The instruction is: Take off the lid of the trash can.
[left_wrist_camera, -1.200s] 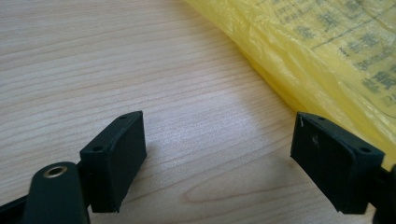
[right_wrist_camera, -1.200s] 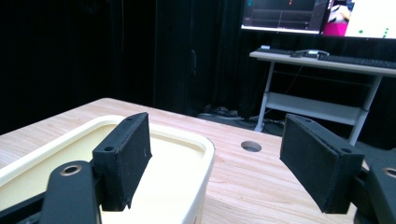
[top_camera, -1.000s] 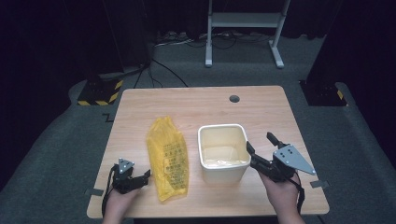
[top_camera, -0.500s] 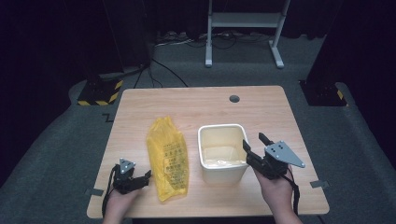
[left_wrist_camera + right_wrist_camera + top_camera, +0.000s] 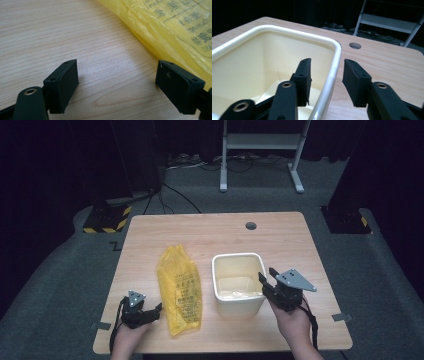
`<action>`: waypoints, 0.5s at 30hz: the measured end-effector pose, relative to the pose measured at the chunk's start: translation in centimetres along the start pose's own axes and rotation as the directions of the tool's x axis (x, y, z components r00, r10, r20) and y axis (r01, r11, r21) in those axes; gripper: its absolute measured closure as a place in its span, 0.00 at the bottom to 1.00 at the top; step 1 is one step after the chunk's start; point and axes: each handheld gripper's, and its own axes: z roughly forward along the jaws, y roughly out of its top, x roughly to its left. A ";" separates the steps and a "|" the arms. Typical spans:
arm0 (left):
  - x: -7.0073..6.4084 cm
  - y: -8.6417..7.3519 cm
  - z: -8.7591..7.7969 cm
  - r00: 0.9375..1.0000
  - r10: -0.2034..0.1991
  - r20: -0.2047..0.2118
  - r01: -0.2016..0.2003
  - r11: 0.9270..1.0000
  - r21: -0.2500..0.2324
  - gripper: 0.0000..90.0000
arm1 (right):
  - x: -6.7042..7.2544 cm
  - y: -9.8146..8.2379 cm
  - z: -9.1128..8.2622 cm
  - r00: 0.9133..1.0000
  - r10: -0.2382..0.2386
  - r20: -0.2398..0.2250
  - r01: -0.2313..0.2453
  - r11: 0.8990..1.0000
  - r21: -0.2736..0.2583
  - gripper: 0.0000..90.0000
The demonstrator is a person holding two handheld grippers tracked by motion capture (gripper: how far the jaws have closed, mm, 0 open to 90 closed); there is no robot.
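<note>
right gripper [image 5: 325,82]: jaws just closing astride tub [image 5: 238,282] wall, pads not yet pressing, to steady it | left gripper [image 5: 116,87]: spread, empty, beside yellow bag [image 5: 179,287] | both mid-table [image 5: 210,232]

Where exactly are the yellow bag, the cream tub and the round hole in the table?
yellow bag [image 5: 179,287], high view, on the printed middle of the bag.
cream tub [image 5: 239,306], high view, on its near outer wall.
round hole [image 5: 251,226], high view, at the hole's centre near the table's far edge.

Wooden table [image 5: 295,240]: yellow plastic bag [image 5: 179,287], cream tub [image 5: 238,282] side by side.
</note>
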 end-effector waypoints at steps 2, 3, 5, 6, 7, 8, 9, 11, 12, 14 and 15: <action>0.0 0.0 0.0 1.000 -0.002 0.001 0.002 1.000 -0.001 0.21 | 0.0 0.0 0.1 1.000 0.005 0.003 -0.005 1.000 0.010 0.70; 0.0 0.0 0.0 1.000 -0.004 0.003 0.004 1.000 -0.001 0.20 | 0.1 -0.1 0.1 1.000 0.011 0.007 -0.011 1.000 0.020 0.71; 0.0 0.0 0.0 1.000 -0.006 0.005 0.006 1.000 0.000 0.21 | 0.1 -0.1 0.3 1.000 0.016 0.011 -0.016 0.999 0.034 0.72; 0.0 0.0 0.0 1.000 -0.006 0.005 0.006 1.000 0.000 0.21 | 0.1 -0.2 0.5 1.000 0.015 0.013 -0.016 0.999 0.045 0.72; 0.0 0.0 0.0 1.000 -0.006 0.005 0.006 1.000 0.000 0.21 | 0.1 -0.2 0.5 1.000 0.015 0.013 -0.016 0.999 0.045 0.72; 0.0 0.0 0.0 1.000 -0.005 0.005 0.005 1.000 -0.001 0.21 | 0.1 -0.2 0.8 0.999 0.035 0.009 -0.035 0.997 0.072 0.74; 0.0 0.0 0.0 1.000 -0.001 0.004 0.001 1.000 -0.001 0.20 | 0.1 -0.3 0.9 0.999 0.036 0.011 -0.037 0.996 0.085 0.75; 0.0 0.0 0.0 1.000 0.002 0.008 -0.002 1.000 0.000 0.21 | 0.1 -0.3 1.0 0.999 0.041 0.017 -0.042 0.995 0.093 0.76; 0.0 0.0 0.0 1.000 0.002 0.008 -0.002 1.000 0.000 0.20 | 0.2 -0.3 1.1 0.999 0.037 0.022 -0.039 0.995 0.092 0.76; 0.0 0.0 0.0 1.000 0.001 0.009 -0.001 1.000 0.000 0.20 | 0.3 -0.2 1.1 0.999 0.035 0.031 -0.038 0.995 0.096 0.78; 0.0 0.0 0.0 1.000 0.002 0.009 -0.002 1.000 0.000 0.21 | 0.3 -0.2 1.0 0.999 0.034 0.039 -0.037 0.995 0.095 0.80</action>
